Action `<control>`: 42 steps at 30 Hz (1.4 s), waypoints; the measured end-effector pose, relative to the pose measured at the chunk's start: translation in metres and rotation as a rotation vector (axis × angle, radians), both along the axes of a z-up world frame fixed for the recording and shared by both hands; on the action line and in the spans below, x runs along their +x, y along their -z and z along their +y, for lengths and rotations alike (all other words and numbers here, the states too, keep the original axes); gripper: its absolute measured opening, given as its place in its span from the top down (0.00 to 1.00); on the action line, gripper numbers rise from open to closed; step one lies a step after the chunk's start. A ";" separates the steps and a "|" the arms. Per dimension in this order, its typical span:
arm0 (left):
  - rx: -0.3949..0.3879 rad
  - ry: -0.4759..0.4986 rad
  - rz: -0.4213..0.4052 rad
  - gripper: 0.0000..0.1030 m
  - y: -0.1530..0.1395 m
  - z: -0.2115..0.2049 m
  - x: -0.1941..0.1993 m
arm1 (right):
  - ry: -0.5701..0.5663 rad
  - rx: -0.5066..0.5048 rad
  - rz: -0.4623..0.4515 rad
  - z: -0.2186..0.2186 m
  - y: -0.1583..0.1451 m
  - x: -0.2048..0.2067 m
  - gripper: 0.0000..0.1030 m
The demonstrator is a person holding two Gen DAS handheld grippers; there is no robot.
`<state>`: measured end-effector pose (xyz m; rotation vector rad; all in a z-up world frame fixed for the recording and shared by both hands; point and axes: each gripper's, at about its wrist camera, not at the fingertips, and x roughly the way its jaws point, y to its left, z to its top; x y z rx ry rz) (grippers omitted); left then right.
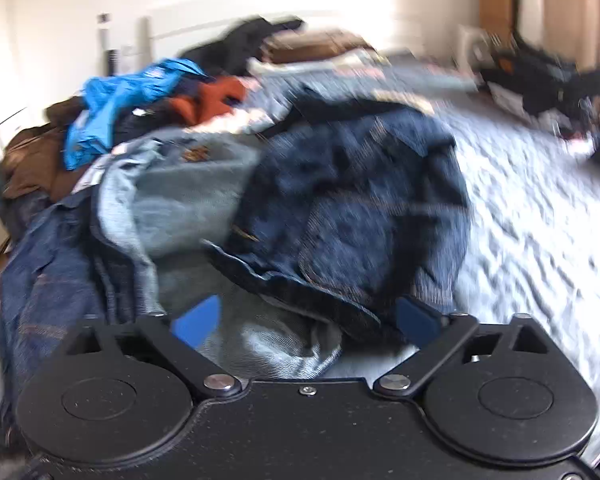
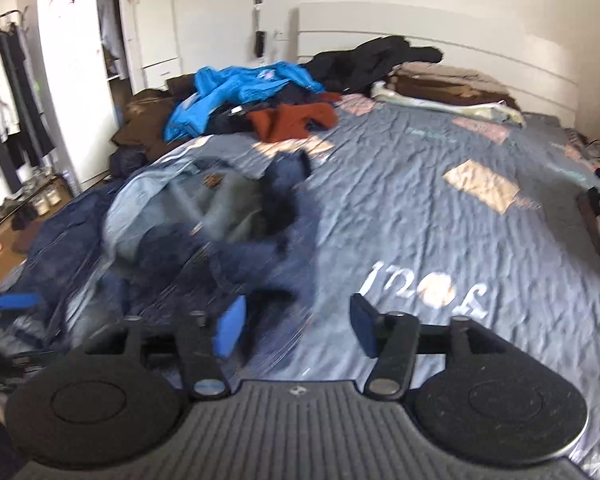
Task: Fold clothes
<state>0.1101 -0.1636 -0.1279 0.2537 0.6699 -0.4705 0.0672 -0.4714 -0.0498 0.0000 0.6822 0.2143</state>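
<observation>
Left wrist – left gripper (image 1: 306,320) gaping over dark jeans (image 1: 360,200)

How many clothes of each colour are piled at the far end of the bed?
Bright blue: 1
Rust orange: 1
Black: 1
Brown: 1
Total: 4 that I can tell apart; darker pieces underneath are too blurred to count.
</observation>
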 end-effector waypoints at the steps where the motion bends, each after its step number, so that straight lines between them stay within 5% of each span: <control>1: 0.008 0.016 0.014 0.17 0.005 -0.004 0.003 | -0.003 0.026 -0.011 0.002 0.007 -0.006 0.38; 11: -0.245 -0.243 0.187 0.19 0.043 0.008 0.050 | 0.070 0.263 0.022 -0.013 0.073 0.000 0.30; 15: -0.269 -0.278 0.241 0.38 0.063 -0.004 0.060 | 0.053 0.265 0.030 -0.020 0.082 -0.005 0.30; 17: -0.266 -0.295 0.226 0.66 0.063 -0.014 0.057 | 0.055 0.291 0.027 -0.026 0.084 -0.007 0.30; 21: -0.316 -0.333 0.215 0.89 0.053 -0.024 0.045 | 0.089 0.336 0.018 -0.043 0.084 -0.005 0.29; 28: -0.634 -0.159 0.300 0.96 -0.003 -0.029 0.006 | 0.165 0.406 0.010 -0.071 0.085 -0.007 0.28; 32: -0.730 0.012 0.317 0.96 -0.029 -0.060 -0.025 | 0.176 0.424 0.000 -0.077 0.082 -0.011 0.28; 36: -0.726 0.173 0.327 0.96 -0.028 -0.107 -0.060 | 0.185 0.423 -0.016 -0.081 0.077 -0.014 0.28; 39: -0.681 0.182 0.381 0.96 0.001 -0.132 -0.071 | 0.220 0.418 -0.027 -0.094 0.074 -0.017 0.28; 42: -0.475 0.191 0.279 0.95 0.025 -0.149 -0.088 | 0.259 0.430 -0.035 -0.108 0.074 -0.019 0.28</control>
